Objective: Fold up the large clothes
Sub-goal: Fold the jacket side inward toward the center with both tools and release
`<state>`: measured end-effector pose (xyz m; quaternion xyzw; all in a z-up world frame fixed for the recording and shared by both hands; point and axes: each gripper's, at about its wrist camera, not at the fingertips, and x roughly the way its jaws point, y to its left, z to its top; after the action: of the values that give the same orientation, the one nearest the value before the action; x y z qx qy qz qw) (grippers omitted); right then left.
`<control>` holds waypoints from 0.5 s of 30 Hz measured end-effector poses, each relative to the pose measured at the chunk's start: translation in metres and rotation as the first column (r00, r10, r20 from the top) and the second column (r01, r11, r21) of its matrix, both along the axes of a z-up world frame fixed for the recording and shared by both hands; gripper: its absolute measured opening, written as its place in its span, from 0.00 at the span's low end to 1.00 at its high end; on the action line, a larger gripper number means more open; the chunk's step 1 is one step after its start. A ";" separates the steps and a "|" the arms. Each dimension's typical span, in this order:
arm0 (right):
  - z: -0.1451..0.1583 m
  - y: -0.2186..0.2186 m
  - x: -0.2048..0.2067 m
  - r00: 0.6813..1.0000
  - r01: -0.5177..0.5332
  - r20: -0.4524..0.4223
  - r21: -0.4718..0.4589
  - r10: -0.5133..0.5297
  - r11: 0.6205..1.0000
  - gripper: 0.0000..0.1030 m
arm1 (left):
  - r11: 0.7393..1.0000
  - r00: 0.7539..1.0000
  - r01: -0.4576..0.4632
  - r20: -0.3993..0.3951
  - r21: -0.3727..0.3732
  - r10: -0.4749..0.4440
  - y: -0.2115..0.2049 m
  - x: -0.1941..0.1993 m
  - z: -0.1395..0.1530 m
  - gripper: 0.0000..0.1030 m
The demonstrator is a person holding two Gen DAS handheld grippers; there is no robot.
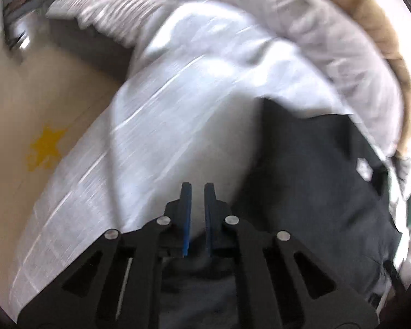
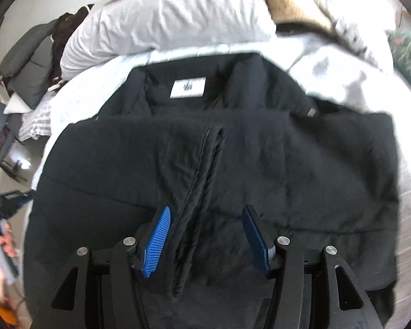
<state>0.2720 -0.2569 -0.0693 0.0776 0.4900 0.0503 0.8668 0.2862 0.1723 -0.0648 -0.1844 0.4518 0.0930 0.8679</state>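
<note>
One black jacket [image 2: 233, 148] fills frame centre, spread on white bedding [image 2: 161, 13]. We see right gripper [image 2: 202, 235] fingers apart over its placket; left gripper [image 1: 197, 194] fingers nearly together, gripping nothing visible.

Both wrist views tilt steeply down, close over the same black jacket [image 2: 233, 150].

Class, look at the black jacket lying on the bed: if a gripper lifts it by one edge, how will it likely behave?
The black jacket would probably drape and sag: its surface is creased and its front edge folds over softly. It looks padded, so likely bulky rather than heavy. It may drag across the white bedding instead of lifting whole.
</note>
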 end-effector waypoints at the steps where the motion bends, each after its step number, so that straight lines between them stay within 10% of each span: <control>1: 0.009 0.000 -0.002 0.999 0.016 0.042 -0.023 -0.015 1.000 0.55 | 0.999 0.998 0.048 0.039 0.024 -0.049 -0.015 0.003 0.010 0.19; 5: 0.031 0.002 -0.005 0.986 0.033 0.159 0.042 -0.040 0.999 0.50 | 0.968 0.957 0.239 0.151 0.081 -0.249 -0.072 0.009 0.022 0.46; 11: -0.007 0.017 0.008 0.998 -0.007 0.065 -0.013 0.007 1.000 0.35 | 0.930 0.937 0.349 -0.006 0.112 -0.351 -0.106 0.018 -0.042 0.46; 15: -0.034 0.010 0.012 1.000 0.003 -0.011 -0.013 -0.004 1.000 0.35 | 0.926 0.935 0.354 -0.041 0.128 -0.352 -0.113 0.016 -0.028 0.46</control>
<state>0.2837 -0.2467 -0.1031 0.0729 0.4951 0.0451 0.8646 0.3017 0.0593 -0.0927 -0.0407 0.4777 -0.0331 0.8770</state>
